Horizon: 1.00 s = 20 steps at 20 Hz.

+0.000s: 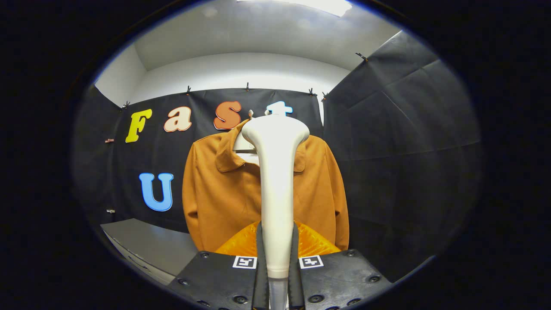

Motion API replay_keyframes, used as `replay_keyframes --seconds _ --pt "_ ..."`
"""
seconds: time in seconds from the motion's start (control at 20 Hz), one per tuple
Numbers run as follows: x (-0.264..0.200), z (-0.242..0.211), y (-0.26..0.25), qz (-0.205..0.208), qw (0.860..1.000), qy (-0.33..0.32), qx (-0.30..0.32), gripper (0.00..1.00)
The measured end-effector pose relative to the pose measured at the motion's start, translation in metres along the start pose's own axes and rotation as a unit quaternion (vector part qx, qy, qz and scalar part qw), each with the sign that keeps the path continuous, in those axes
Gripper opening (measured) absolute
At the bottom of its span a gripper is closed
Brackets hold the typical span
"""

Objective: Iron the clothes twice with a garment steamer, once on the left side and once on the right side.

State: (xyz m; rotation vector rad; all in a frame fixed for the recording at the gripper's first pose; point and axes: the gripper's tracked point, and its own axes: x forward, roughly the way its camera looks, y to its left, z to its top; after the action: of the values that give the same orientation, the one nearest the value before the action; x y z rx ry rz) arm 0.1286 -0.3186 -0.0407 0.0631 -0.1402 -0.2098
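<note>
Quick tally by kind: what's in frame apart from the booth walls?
Steamer: 1, upright, clamped in the hand-held gripper
Jacket: 1, orange, hanging beyond the steamer
Hanger: 1, inside the collar
Table: 1, grey, beside the jacket
Total: 4

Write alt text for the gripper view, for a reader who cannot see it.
The gripper is shut on the handle of a white garment steamer, held upright between the fingers with its head raised before the collar of an orange jacket. The jacket hangs on a hanger against the booth's black cloth wall. A grey tabletop lies beside the jacket.
</note>
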Motion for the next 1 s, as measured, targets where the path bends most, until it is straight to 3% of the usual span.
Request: replay_keyframes --seconds 0.55,1.0 --pt "0.064 -0.119 -0.046 -0.011 0.998 0.065 0.002 0.21" --pt "0.045 -0.197 -0.059 -0.012 0.993 0.121 0.011 0.21"
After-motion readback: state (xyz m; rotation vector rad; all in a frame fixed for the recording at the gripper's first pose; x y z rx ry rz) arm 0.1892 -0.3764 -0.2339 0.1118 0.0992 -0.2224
